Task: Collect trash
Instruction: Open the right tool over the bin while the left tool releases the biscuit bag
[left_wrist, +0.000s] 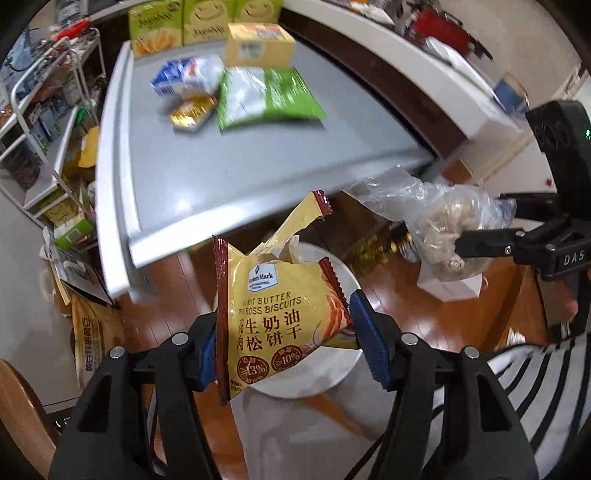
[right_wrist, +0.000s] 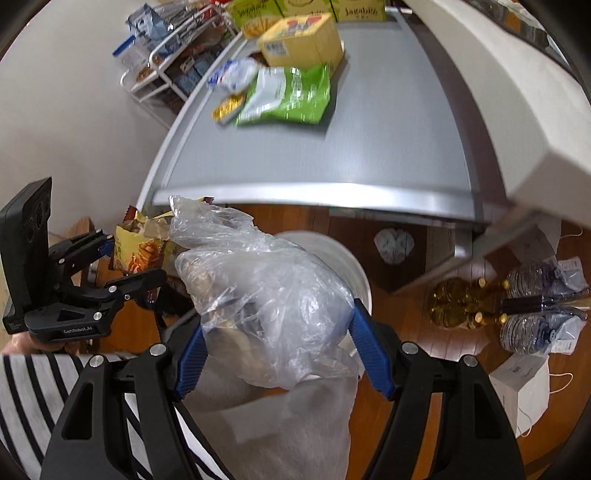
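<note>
My left gripper (left_wrist: 284, 343) is shut on a torn yellow biscuit wrapper (left_wrist: 277, 317) and holds it above a white round bin (left_wrist: 347, 280) on the floor. My right gripper (right_wrist: 280, 343) is shut on a crumpled clear plastic bag (right_wrist: 266, 295) with brownish scraps inside, also over the white bin (right_wrist: 351, 266). The right gripper and its bag (left_wrist: 443, 229) show at the right of the left wrist view. The left gripper and wrapper (right_wrist: 136, 251) show at the left of the right wrist view.
A grey table (left_wrist: 207, 173) lies ahead with a green snack bag (left_wrist: 266, 96), a blue-white packet (left_wrist: 188, 74), a gold packet (left_wrist: 192, 112) and yellow boxes (left_wrist: 258, 44). A wire rack (left_wrist: 40, 110) stands left. Bottles (right_wrist: 469, 302) and a white box (right_wrist: 517, 391) sit on the wooden floor.
</note>
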